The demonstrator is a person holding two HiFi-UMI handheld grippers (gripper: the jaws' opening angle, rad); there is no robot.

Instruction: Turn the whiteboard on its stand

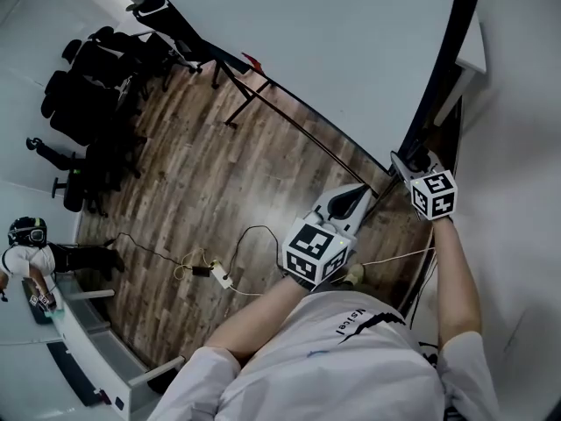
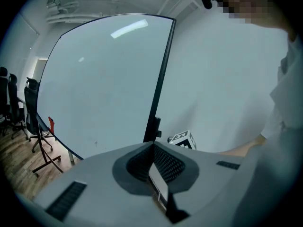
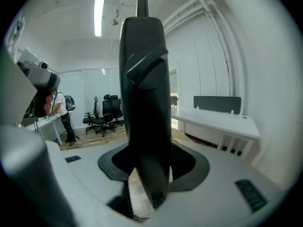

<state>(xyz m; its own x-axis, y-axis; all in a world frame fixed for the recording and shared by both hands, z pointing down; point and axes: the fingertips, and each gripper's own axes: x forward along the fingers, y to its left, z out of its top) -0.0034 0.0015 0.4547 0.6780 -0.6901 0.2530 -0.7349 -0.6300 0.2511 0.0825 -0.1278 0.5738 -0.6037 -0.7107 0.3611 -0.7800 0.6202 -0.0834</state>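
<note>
The whiteboard [image 1: 351, 51] stands over the wooden floor [image 1: 202, 191] in the head view, its black frame [image 1: 443, 68] at the right. Only the right gripper view makes the grip clear — the frame is clamped between the jaws of the right hand-held gripper [image 3: 151, 167]. In the left gripper view the jaws of the left hand-held gripper [image 2: 154, 146] are seen pressed together, with nothing between them — beyond them are shown the board's face and the other gripper's marker cube [image 2: 182, 140]. A white table [image 3: 215, 119] is shown by the right gripper view alone.
</note>
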